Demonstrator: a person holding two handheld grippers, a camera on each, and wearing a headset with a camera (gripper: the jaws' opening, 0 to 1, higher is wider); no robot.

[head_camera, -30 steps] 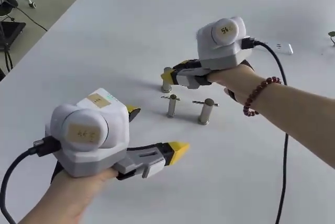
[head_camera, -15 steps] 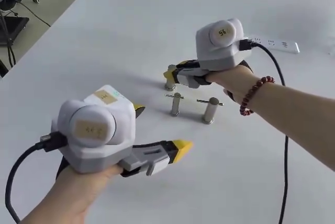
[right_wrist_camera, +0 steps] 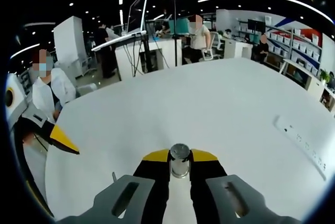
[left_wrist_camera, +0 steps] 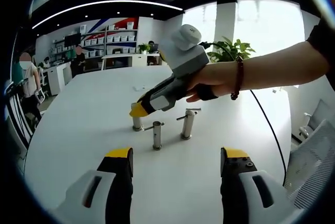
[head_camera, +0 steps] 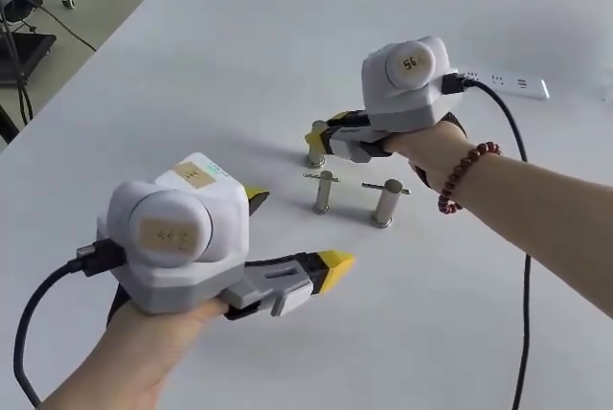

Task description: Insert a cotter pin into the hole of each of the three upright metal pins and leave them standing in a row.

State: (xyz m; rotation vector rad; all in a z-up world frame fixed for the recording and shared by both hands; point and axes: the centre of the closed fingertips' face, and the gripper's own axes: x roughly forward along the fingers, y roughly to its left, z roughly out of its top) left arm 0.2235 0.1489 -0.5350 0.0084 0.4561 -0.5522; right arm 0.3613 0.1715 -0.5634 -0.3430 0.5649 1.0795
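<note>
Right gripper view — right tool [right_wrist_camera: 179, 157] pinches end pin [right_wrist_camera: 179, 152]; head view — left tool [head_camera: 295, 230] spread.

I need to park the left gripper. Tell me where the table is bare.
Bare: the table beyond the pins, left of the power strip; also the near stretch right of the left gripper. Crowded: the row of pins, where the right gripper clamps the end pin.

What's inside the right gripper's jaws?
An upright metal pin: its round top shows between the yellow tips of the right gripper, which hug both its sides. The jaws cover its lower shaft, so whether it is pinned yet cannot be told.
</note>
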